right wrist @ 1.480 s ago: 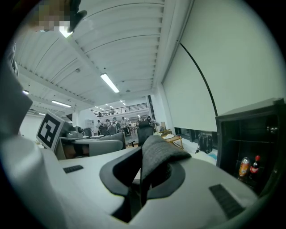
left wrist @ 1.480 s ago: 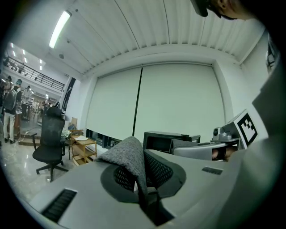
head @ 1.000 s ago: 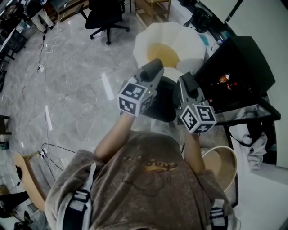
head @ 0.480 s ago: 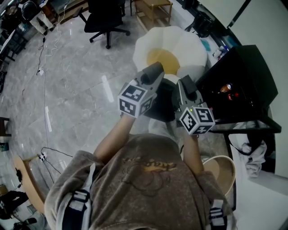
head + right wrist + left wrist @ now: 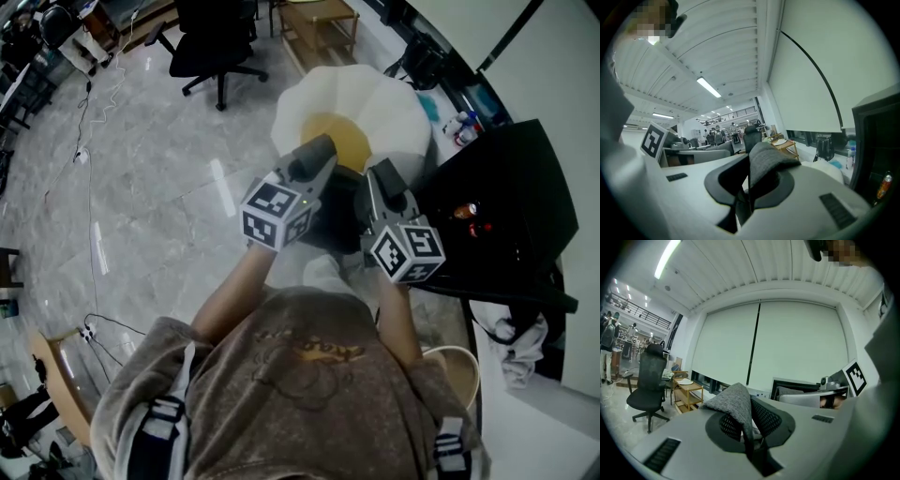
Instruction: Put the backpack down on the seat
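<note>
In the head view I hold both grippers up side by side in front of me, with the black backpack [image 5: 336, 214] hanging between them. Beyond it stands the seat [image 5: 394, 103], white and petal-shaped with a yellow middle. My left gripper [image 5: 317, 157] is shut on a grey woven strap [image 5: 736, 406], which folds up out of its jaws in the left gripper view. My right gripper [image 5: 380, 180] is shut on a second grey strap [image 5: 765, 164], seen in the right gripper view. The body of the backpack is mostly hidden behind the grippers.
A black table [image 5: 511, 202] with a small bottle [image 5: 467, 213] stands at the right. A round pale tub [image 5: 461, 370] sits by my right side. A black office chair [image 5: 211, 42] and a wooden trolley [image 5: 314, 21] stand farther off. Cables [image 5: 89, 141] trail over the marble floor.
Both grippers and the backpack have drifted a little forward toward the seat. The tub at the lower right has slid partly out of view. The jaws stay shut on the straps.
</note>
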Motion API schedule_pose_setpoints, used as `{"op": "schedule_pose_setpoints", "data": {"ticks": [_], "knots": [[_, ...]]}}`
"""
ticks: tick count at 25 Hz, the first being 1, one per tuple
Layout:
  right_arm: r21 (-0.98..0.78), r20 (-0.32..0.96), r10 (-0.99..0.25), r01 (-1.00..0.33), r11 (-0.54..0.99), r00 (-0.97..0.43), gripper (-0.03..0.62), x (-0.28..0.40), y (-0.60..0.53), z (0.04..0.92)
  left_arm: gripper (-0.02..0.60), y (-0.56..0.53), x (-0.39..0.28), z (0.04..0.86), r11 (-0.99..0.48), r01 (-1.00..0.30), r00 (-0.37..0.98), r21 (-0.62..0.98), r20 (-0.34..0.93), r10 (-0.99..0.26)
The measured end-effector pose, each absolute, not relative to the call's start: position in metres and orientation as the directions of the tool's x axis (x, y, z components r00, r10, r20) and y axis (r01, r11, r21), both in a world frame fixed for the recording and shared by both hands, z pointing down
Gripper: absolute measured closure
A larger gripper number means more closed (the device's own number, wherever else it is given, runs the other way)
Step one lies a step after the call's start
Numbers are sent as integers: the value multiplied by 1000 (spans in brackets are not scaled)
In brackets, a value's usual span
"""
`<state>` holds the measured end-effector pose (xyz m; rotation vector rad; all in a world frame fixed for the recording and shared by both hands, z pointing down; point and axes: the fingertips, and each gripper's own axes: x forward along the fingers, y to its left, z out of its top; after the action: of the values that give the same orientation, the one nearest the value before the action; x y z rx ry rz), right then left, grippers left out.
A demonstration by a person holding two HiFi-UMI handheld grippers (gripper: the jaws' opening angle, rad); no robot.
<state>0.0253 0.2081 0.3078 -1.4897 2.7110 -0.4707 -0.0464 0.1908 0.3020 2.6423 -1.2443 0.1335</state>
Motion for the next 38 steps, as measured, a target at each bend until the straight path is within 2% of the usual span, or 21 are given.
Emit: {"op": "schedule_pose_setpoints", "data": {"ticks": [22,38], "knots": [[-287,172,-739,-751,595,-651,563,71,53,307,549,36,1,300,-550,-811,582,197,186,-791],[-291,186,-765,-778,557,-617,563,73,-36,317,549,-49,8,310,-608,-773,634,181,200,-747]]}}
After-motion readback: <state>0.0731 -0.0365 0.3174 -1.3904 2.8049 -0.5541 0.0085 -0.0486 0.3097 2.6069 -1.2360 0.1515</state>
